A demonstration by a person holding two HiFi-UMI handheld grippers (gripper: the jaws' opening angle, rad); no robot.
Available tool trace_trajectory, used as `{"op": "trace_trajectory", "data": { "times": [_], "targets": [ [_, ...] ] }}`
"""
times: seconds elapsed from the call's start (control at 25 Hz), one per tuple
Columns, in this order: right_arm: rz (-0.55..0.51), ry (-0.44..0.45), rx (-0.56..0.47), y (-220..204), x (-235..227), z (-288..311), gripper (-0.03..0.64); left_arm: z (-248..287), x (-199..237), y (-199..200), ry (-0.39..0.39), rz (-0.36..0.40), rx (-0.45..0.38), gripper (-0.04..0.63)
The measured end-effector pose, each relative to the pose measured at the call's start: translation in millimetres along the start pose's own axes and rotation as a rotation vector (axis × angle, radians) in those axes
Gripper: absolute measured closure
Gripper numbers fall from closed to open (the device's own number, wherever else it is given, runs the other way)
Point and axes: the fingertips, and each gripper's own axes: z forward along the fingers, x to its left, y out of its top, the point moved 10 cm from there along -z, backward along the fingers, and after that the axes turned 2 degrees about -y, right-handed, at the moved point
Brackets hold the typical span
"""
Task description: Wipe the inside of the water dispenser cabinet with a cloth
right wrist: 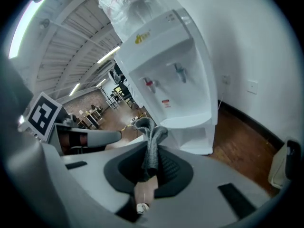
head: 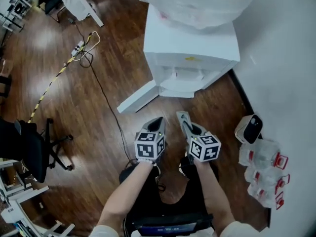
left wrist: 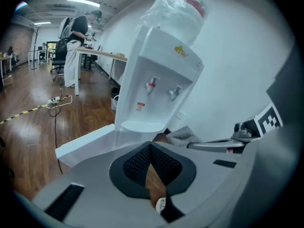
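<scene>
Standing at twelve o'clock from the two grippers in the head view, the white water dispenser (head: 190, 43) is against the wall, with a bottle (head: 197, 1) wrapped in clear plastic on its top. Its lower cabinet door (head: 139, 98) is swung open and points toward about ten o'clock over the wooden floor (head: 98, 112). The inside of the cabinet cannot be seen well from above.

The right gripper (head: 186, 125) has its jaws clamped on a grey cloth (right wrist: 148, 129). The cloth stands up from between the jaws in a folded bunch, and it is well apart from the dispenser, not touching it. The left gripper (head: 156, 122) is just beside the right one, at its nine o'clock. Its jaws are together at the tips and nothing is between them; only the floor shows through the small gap behind the tips. Both grippers point toward the dispenser and are near it, but apart from it.

At three o'clock from the grippers, some empty clear bottles (head: 264, 169) lie by the wall, and a small white and black device (head: 249, 128) is at about two o'clock. A black office chair (head: 29, 149) is at nine o'clock, well apart. A power strip (head: 78, 48) with a cable lies on the floor at about eleven o'clock.
</scene>
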Motion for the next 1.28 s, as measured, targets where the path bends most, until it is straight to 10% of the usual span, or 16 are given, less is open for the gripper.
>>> {"op": "trace_trajectory", "data": {
  "times": [0.8,1.28],
  "targets": [
    [-0.002,-0.041,-0.321,-128,-173,332,0.575,244,183,-117,-0.150,0.135,0.019,0.598],
    [-0.100,0.185,-0.599,-99,-164,358,0.575,208,180,-109,-0.087,0.099,-0.087,0.598]
  ]
}}
